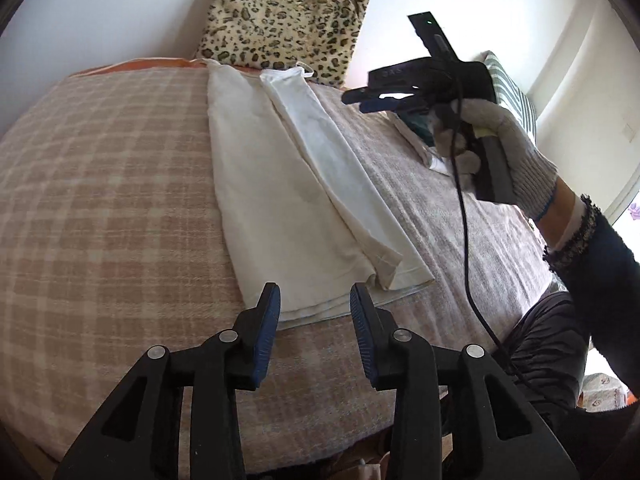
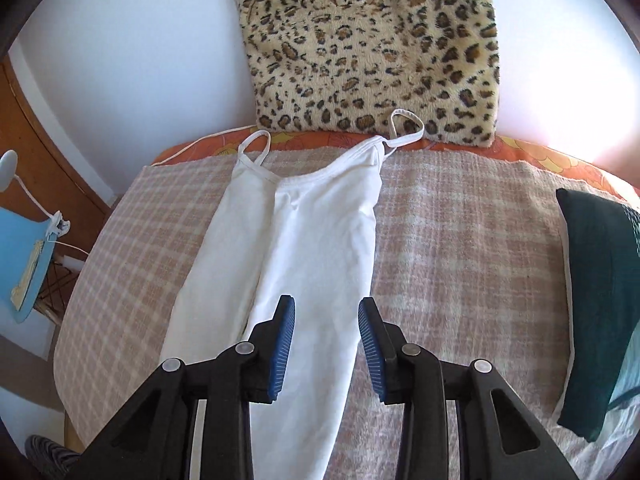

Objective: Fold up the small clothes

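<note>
Closest to us, the left gripper (image 1: 315,300) hangs just above the near hem, its blue ribbed pads parted and nothing between them. In its own camera the right gripper (image 2: 326,316) is poised the same way, jaws apart and empty, over the lower half of the cloth. Beneath both lies the white thin-strapped camisole (image 2: 304,240), spread lengthwise on the pink-and-cream checked blanket (image 2: 452,248) with one long side folded in over the middle (the fold line runs hem to neckline). From the left view we see the right gripper (image 1: 362,101) raised above the blanket beside the camisole, carried in a hand in a grey knit glove (image 1: 508,148). Off to the right edge sits a dark green folded cloth (image 2: 596,300). Farthest back, the two shoulder straps reach a leopard-print plush cushion (image 2: 372,48) propped against the white wall.
</note>
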`<state>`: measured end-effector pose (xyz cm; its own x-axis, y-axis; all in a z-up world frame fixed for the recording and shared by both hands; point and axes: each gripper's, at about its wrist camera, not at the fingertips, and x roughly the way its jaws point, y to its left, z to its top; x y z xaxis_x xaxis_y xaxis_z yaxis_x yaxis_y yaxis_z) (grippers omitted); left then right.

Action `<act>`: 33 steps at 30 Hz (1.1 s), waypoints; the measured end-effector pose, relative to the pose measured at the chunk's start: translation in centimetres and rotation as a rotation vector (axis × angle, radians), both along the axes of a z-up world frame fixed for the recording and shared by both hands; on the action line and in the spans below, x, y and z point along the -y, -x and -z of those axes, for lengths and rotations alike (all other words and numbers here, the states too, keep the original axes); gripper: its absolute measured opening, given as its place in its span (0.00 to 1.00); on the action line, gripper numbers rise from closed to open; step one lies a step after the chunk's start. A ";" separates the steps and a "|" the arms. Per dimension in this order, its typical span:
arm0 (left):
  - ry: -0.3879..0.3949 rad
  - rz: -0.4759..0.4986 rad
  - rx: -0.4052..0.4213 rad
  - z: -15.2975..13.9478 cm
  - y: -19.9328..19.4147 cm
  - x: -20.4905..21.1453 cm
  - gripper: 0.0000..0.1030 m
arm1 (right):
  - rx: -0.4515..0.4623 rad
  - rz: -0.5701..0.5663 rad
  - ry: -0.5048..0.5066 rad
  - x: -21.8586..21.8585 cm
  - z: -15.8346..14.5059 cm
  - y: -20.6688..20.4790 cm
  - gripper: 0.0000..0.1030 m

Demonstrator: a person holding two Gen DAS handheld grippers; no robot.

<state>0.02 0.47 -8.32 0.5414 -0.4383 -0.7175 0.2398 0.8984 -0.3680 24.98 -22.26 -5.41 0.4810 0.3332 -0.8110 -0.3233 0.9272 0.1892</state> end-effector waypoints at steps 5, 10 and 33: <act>0.087 -0.063 -0.152 2.1 -2.4 -3.2 0.34 | -0.114 -0.018 -0.049 2.7 1.7 7.7 0.34; 0.125 -0.029 -0.194 3.1 -3.1 -2.5 0.34 | -0.184 -0.060 -0.061 2.9 3.6 13.6 0.34; -0.006 -0.058 -0.055 2.8 -3.0 -4.1 0.02 | -0.081 -0.125 0.121 0.5 5.6 19.1 0.00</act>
<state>3.02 4.55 -11.11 0.5258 -0.4026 -0.7493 0.1668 0.9126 -0.3733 5.93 -22.74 -10.99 0.3739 0.2841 -0.8829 -0.4255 0.8984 0.1089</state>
